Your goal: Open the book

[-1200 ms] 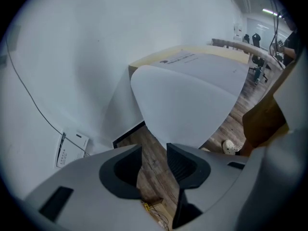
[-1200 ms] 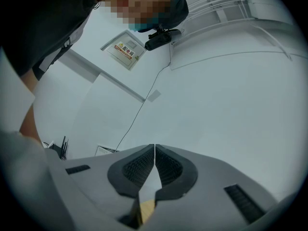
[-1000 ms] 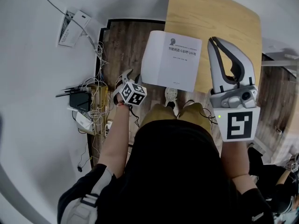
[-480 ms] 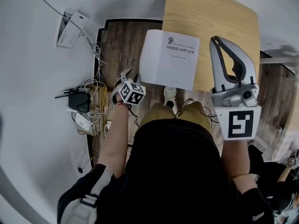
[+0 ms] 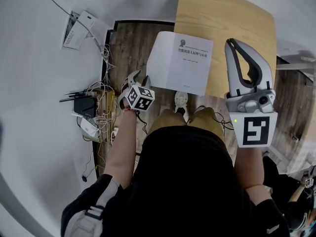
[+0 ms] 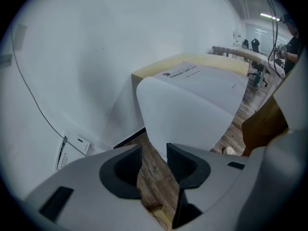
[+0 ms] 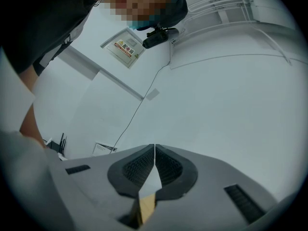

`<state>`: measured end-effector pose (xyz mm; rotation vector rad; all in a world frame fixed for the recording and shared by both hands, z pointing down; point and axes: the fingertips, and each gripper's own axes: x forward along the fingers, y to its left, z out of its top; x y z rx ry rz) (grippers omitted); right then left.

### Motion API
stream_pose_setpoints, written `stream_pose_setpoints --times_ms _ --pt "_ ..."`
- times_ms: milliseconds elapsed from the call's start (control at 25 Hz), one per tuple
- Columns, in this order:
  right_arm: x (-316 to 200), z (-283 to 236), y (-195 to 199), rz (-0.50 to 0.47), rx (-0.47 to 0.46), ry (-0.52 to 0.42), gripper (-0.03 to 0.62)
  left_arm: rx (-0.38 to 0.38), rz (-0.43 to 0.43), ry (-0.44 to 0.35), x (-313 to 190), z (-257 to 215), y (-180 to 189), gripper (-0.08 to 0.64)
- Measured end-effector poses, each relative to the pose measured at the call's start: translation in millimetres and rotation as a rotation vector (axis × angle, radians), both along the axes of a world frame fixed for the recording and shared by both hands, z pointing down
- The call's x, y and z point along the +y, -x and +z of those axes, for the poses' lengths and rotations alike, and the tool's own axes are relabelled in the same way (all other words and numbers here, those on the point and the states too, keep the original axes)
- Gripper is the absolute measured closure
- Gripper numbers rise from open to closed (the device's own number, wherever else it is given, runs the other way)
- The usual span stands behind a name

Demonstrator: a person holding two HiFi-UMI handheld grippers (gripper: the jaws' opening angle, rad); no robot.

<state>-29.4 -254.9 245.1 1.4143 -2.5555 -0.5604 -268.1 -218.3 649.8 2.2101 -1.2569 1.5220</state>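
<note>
A white book [image 5: 180, 63] lies shut, cover up, on the near left corner of a wooden table [image 5: 232, 19], and its left part overhangs the edge. My left gripper [image 5: 136, 78] hangs low beside the table, below the overhanging book corner and apart from it. In the left gripper view the book [image 6: 192, 105] fills the space just ahead of the left gripper [image 6: 154, 150], which is open by a narrow gap and holds nothing. My right gripper [image 5: 230, 42] is raised high over the table's near edge. In the right gripper view the right gripper [image 7: 154, 148] is shut, empty, and aimed at a white wall.
A black router [image 5: 84, 107] and a tangle of cables [image 5: 106, 115] sit on the wooden floor by the white wall at left. A white box [image 5: 76, 31] is against that wall. The person's shoe [image 5: 181, 98] is under the book's near edge.
The right gripper has drifted slightly to the right and lower in the head view. The left gripper and the book have hardly moved.
</note>
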Motion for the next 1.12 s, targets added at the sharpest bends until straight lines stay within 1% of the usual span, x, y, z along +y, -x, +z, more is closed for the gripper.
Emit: stream_pose_setpoints --times_ms 280,400,680,880,1000,1120 --pt "4 -6 -7 0.002 -0.011 -0.017 0.561 0.008 -0.006 -0.043 -9 -20 -1 0.391" --pt "7 -7 -12 0.001 -0.018 -0.023 0.561 0.015 -0.009 -0.074 -13 -33 -5 0.391" --pt "13 -15 -27 -0.022 -0.049 -0.043 0.561 0.041 -0.020 -0.180 -27 -86 -26 0.391" --pt "20 -22 -37 -0.045 -0.057 -0.049 0.561 0.061 -0.027 -0.237 -27 -124 -43 0.391" --pt "23 -27 -42 -0.054 -0.072 -0.057 0.561 0.081 -0.027 -0.275 -27 -147 -54 0.391" --pt "28 -29 -48 -0.064 -0.078 -0.060 0.561 0.121 -0.031 -0.311 -26 -168 -66 0.391"
